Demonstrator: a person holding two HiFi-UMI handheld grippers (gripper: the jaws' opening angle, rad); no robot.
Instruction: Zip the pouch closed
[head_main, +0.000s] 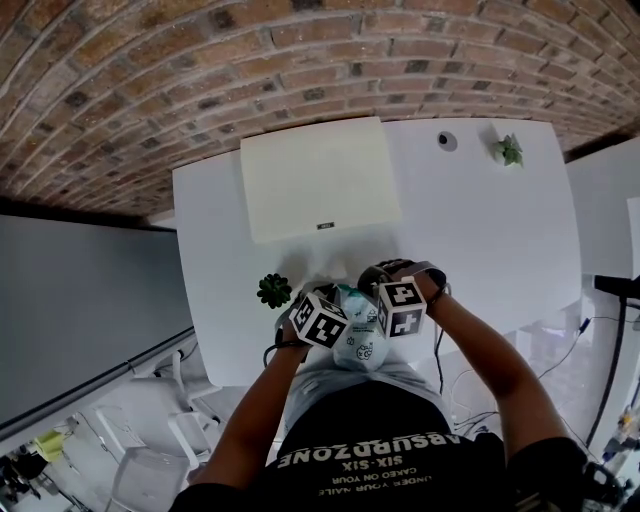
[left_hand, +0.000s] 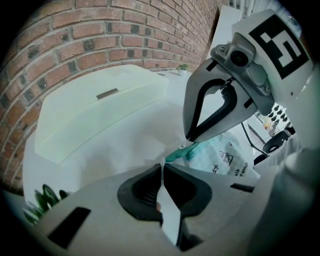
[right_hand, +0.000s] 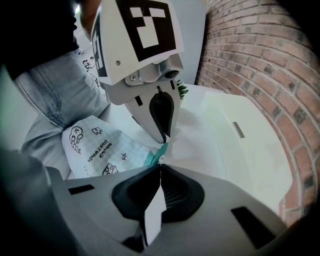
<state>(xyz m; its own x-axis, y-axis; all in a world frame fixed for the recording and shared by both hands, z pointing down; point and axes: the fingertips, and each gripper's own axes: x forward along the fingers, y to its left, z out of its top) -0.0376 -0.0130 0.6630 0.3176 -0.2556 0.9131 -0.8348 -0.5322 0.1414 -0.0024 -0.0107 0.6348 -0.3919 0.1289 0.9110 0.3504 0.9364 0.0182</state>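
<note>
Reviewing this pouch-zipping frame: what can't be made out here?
- Whether the left gripper and right gripper pinch slider or tape at their shut tips: both gripper views, too small.
- How far the teal zipper of the mint printed fabric pouch is closed: head view, grippers cover it; gripper views, their grey bodies hide it.
- Small dark label on the cream rectangular box: head view, too small.

White table (head_main: 480, 230), rounded corners, set against brick wall. Pale cream box (head_main: 320, 175), closed, flat on far middle, small dark label on near face. Small green plant (head_main: 274, 291) near left front edge. Second small plant (head_main: 508, 150) far right corner. Grey round disc (head_main: 447, 141) beside it.
</note>
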